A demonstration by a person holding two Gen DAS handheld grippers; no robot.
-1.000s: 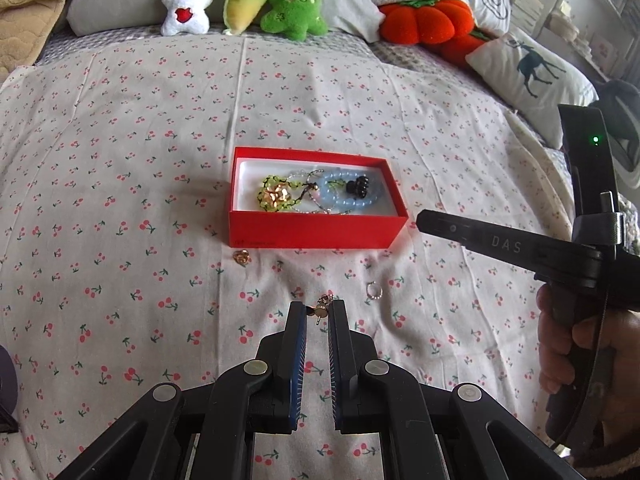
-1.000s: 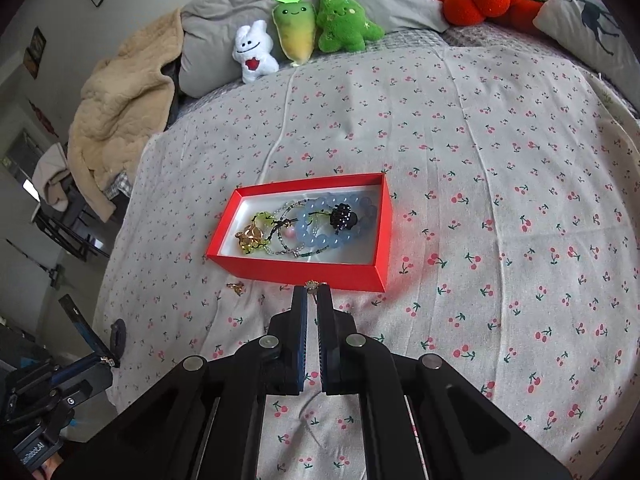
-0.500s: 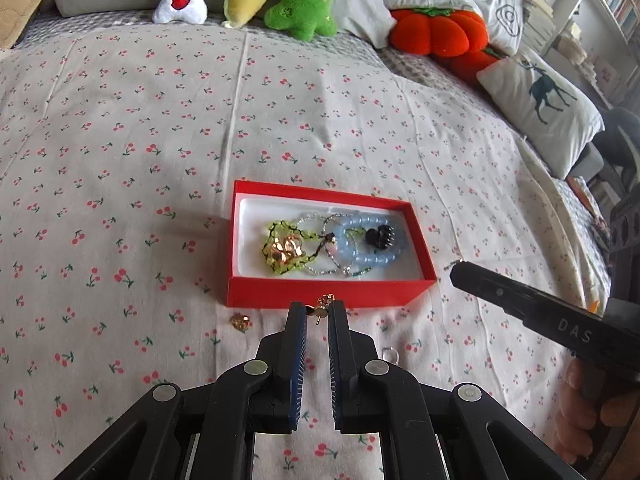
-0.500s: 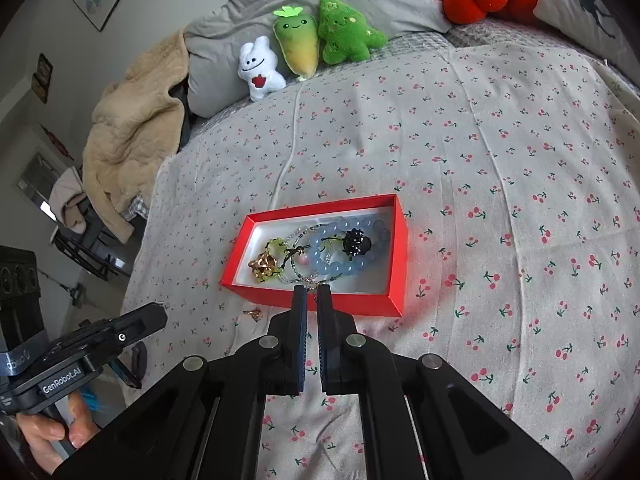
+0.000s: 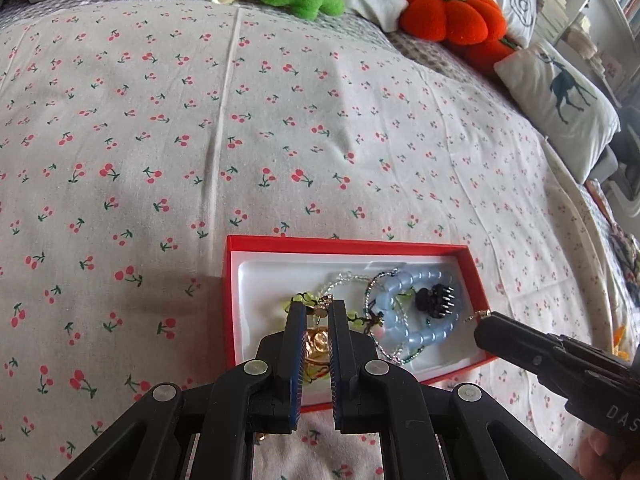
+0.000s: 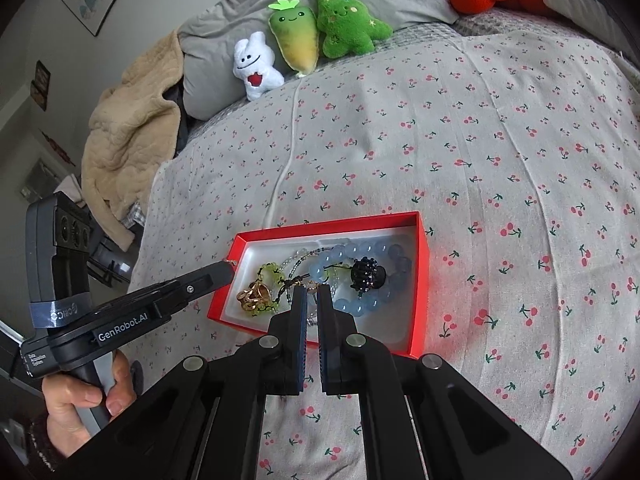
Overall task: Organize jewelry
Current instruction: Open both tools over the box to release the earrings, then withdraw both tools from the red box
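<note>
A red jewelry box (image 5: pixel 478 280) (image 6: pixel 422 280) lies on the cherry-print bed. It holds a blue bead bracelet (image 5: pixel 408 332) (image 6: pixel 376 300), a black claw clip (image 5: pixel 436 300) (image 6: pixel 366 276), green beads and a gold piece (image 6: pixel 252 294). My left gripper (image 5: pixel 318 310) is shut on a small gold earring (image 5: pixel 322 307) above the box's left half. My right gripper (image 6: pixel 311 290) is shut on a small gold earring (image 6: pixel 311 288) over the box's front; it shows in the left wrist view (image 5: pixel 486 320) at the box's right wall, a gold piece (image 5: pixel 478 315) at its tip.
Plush toys (image 6: pixel 304 40) and grey pillows line the far side of the bed. An orange pumpkin cushion (image 5: pixel 452 16) and a deer pillow (image 5: pixel 560 96) lie at the right. A beige blanket (image 6: pixel 128 132) hangs off the left corner. A gold piece (image 5: pixel 261 436) lies on the sheet under my left gripper.
Both grippers moved forward from the sheet in front of the box to above the box, each still holding its small earring.
</note>
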